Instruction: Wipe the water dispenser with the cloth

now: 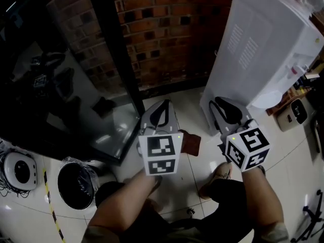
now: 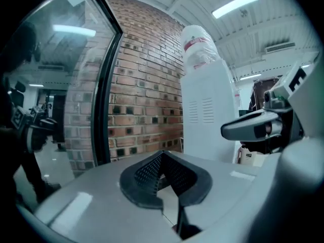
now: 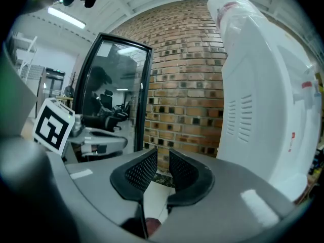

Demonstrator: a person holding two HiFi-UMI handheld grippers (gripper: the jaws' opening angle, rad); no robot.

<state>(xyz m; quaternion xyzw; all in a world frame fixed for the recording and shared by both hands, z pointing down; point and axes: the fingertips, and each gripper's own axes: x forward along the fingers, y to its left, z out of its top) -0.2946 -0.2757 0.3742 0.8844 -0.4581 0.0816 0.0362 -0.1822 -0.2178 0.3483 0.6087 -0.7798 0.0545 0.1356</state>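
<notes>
The white water dispenser [image 1: 263,44] stands at the right against the brick wall, with a bottle [image 2: 198,47] on top. A brownish cloth [image 1: 190,142] lies on the floor tiles between the two grippers, and neither holds it. My left gripper [image 1: 165,104] hangs over the floor left of the cloth; in the left gripper view its tips [image 2: 161,155] meet with nothing between them. My right gripper [image 1: 218,101] is close to the dispenser's base. Its pads [image 3: 162,153] stand apart with an empty gap, and the dispenser [image 3: 263,95] rises on its right.
A glass door in a black frame [image 1: 116,59] stands at the left, with the brick wall [image 1: 167,29] behind. A lined bin [image 1: 76,184] and a round white device [image 1: 20,171] sit at the lower left. The person's legs and shoes [image 1: 217,178] are below the grippers. Boxes [image 1: 293,113] lie right of the dispenser.
</notes>
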